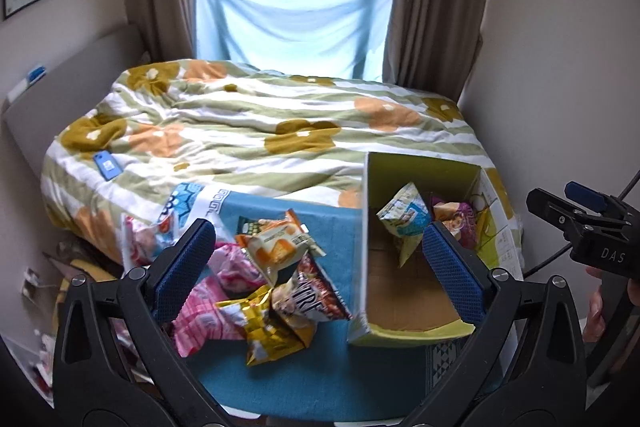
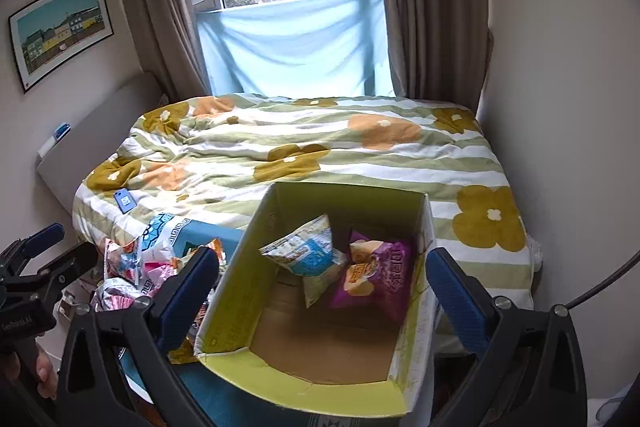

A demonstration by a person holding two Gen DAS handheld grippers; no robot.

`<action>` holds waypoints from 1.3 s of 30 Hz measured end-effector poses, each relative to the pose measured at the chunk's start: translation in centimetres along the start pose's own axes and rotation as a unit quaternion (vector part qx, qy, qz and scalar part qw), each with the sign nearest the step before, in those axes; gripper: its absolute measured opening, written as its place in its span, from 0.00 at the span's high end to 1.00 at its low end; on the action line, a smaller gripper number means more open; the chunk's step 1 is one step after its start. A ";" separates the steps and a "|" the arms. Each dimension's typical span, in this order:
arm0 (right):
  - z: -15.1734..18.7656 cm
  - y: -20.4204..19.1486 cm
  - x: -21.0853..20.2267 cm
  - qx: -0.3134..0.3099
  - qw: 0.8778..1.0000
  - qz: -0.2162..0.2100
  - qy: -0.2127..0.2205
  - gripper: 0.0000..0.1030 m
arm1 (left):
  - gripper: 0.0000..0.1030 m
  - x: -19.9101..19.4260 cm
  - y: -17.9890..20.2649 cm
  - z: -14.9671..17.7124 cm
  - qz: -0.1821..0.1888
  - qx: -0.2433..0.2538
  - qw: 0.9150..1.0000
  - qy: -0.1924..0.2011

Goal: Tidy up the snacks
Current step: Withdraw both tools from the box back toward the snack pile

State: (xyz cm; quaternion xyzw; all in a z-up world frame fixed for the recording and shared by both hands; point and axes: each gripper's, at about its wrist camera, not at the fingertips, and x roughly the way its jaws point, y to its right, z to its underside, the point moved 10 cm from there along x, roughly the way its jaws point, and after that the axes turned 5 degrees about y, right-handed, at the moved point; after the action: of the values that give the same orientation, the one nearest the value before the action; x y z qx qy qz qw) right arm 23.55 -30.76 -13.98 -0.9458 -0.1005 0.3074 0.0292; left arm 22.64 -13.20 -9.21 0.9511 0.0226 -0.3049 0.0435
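My left hand-held gripper [image 1: 316, 263] is spread wide, blue pads apart, holding nothing; it hovers over the pile of loose snack bags and the left wall of the box. My right hand-held gripper [image 2: 324, 291] is also wide open and empty, hanging above the open box, touching nothing I can see. Each one shows at the edge of the other's view.

The open cardboard box with yellow-green inner walls [image 2: 244, 291] sits on a teal blue cloth-covered surface [image 1: 320, 383] at the foot of the bed. Inside the box, at the far end: a white and light-blue snack bag [image 2: 308, 251] standing tilted, and a purple snack bag [image 2: 380, 275] just beside it on the right, the two touching. The near part of the box floor is bare brown cardboard.

Left of the box, outside it, the pile: an orange and white snack bag [image 1: 276, 243] on top, a dark brown bag with white lettering [image 1: 316, 299] under it, a crinkled gold foil bag [image 1: 268, 327] nearest me, and a pink and white bag [image 1: 204, 311] to the left.

Beyond them is a bed with a green-striped flowered duvet [image 1: 248, 123], with a small blue card [image 1: 106, 165] lying on it.
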 end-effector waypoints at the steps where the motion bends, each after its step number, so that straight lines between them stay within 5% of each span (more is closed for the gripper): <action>1: 0.3 -0.7 -0.2 -0.003 1.000 -0.007 0.002 0.00 | 0.01 -0.5 -1.0 0.5 -0.006 -0.006 1.000 0.000; 18: 4.9 -16.2 -0.9 -0.004 0.997 -0.073 0.013 0.00 | 0.01 -5.0 -19.1 5.1 -0.026 -0.035 0.999 -0.029; 30: 9.9 -27.9 1.7 -0.010 0.997 -0.081 -0.015 0.00 | 0.01 -2.1 -28.5 12.4 0.037 -0.060 0.991 -0.114; 39: 15.0 -32.1 7.2 -0.013 0.995 -0.061 -0.072 0.00 | 0.01 2.8 -30.4 18.7 0.086 -0.074 0.980 -0.166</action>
State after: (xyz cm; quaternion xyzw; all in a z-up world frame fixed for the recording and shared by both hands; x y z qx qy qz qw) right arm 14.90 2.04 -26.49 -0.9136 -0.1643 0.3710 0.0283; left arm 12.00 15.31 -28.07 0.8797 -0.0448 -0.4514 0.1426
